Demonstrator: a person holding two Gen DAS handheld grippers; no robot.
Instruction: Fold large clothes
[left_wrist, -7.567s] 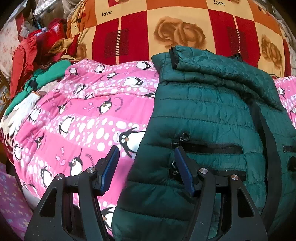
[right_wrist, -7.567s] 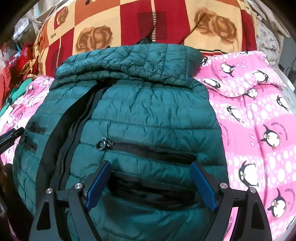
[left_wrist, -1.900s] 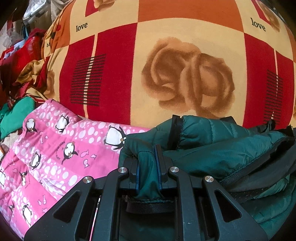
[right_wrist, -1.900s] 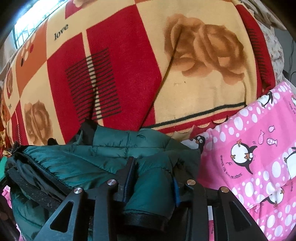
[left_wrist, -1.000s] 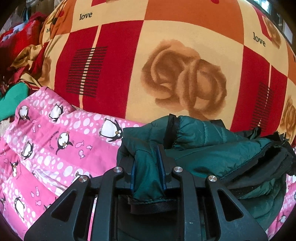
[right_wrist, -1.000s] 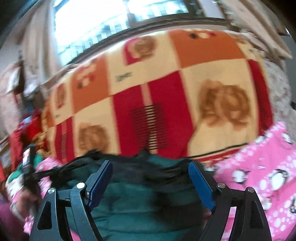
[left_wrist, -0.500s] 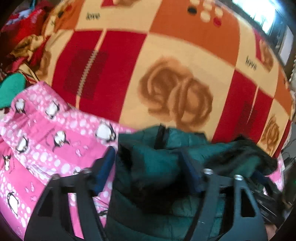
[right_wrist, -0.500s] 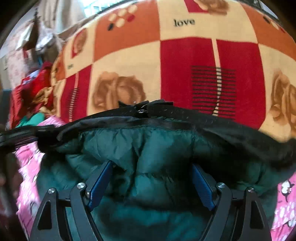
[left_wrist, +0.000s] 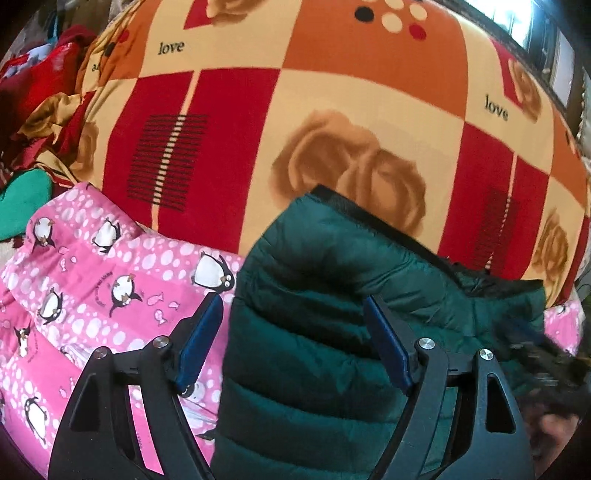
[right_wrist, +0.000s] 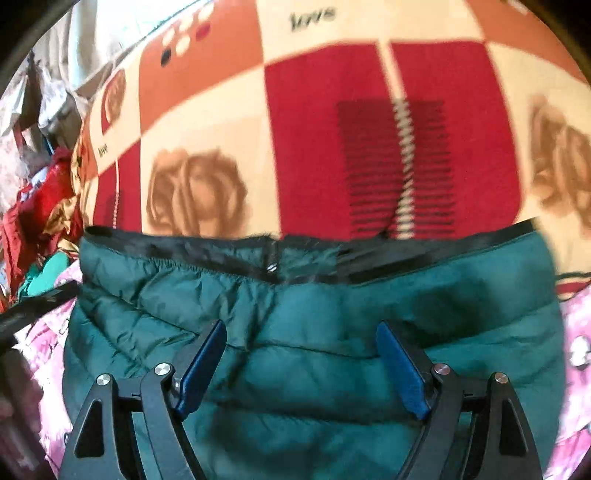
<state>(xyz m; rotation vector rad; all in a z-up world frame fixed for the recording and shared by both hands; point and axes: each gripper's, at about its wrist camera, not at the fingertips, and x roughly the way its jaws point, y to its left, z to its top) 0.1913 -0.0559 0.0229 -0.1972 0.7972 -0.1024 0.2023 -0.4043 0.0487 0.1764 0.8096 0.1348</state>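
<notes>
Green puffer jacket (left_wrist: 317, 332) lies folded on the pink penguin sheet (left_wrist: 92, 280), black-trimmed edge against the red/orange rose blanket (left_wrist: 332, 110) behind. Left gripper (left_wrist: 293, 343) released, jaws wide, jacket fold between but not pinched. Right gripper (right_wrist: 301, 360) also wide, empty, above the jacket (right_wrist: 332, 314). Red and green clothes pile (right_wrist: 40, 229) at left
</notes>
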